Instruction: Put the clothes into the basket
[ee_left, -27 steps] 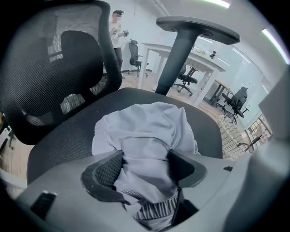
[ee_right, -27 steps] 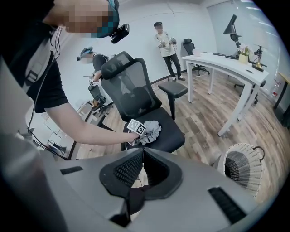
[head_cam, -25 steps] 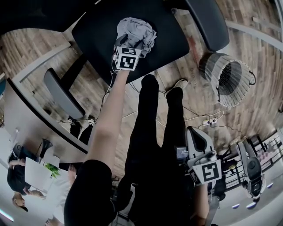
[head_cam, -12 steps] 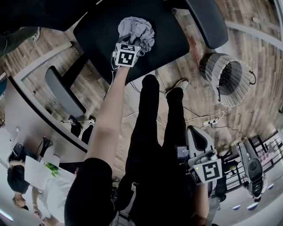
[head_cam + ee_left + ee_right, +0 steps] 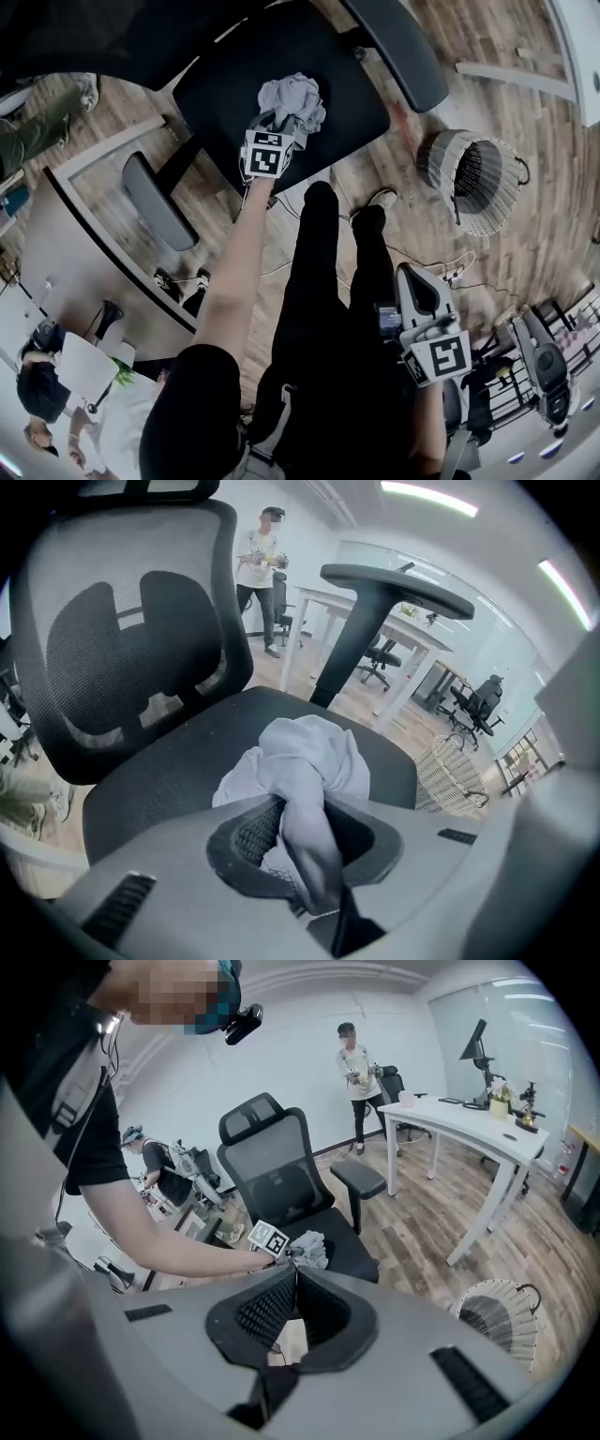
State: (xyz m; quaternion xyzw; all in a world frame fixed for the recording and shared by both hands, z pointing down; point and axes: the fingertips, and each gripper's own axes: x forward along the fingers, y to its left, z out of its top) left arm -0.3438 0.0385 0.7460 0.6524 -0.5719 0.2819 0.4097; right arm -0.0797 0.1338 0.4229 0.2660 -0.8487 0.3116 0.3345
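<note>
A crumpled grey garment (image 5: 292,97) lies bunched on the black seat of an office chair (image 5: 220,82). My left gripper (image 5: 280,122) reaches down onto it; its jaws have just been closing and now pinch a fold of the garment (image 5: 309,757) between them (image 5: 305,829). The woven basket (image 5: 473,183) stands on the wood floor to the right of the chair, and also shows as the basket (image 5: 450,775) and the basket (image 5: 502,1321). My right gripper (image 5: 413,278) hangs low beside the person's legs, its jaws (image 5: 295,1269) meeting with nothing between them.
The chair's armrests (image 5: 157,199) flank the seat, and its mesh back (image 5: 131,639) rises behind. Cables and a power strip (image 5: 450,270) lie on the floor near the person's feet. White desks (image 5: 469,1124) and other people (image 5: 356,1068) stand around the room.
The left gripper has closed on the garment and risen a little, gathering the cloth into a tighter bunch. The head view has shifted, so chair and basket sit slightly differently.
</note>
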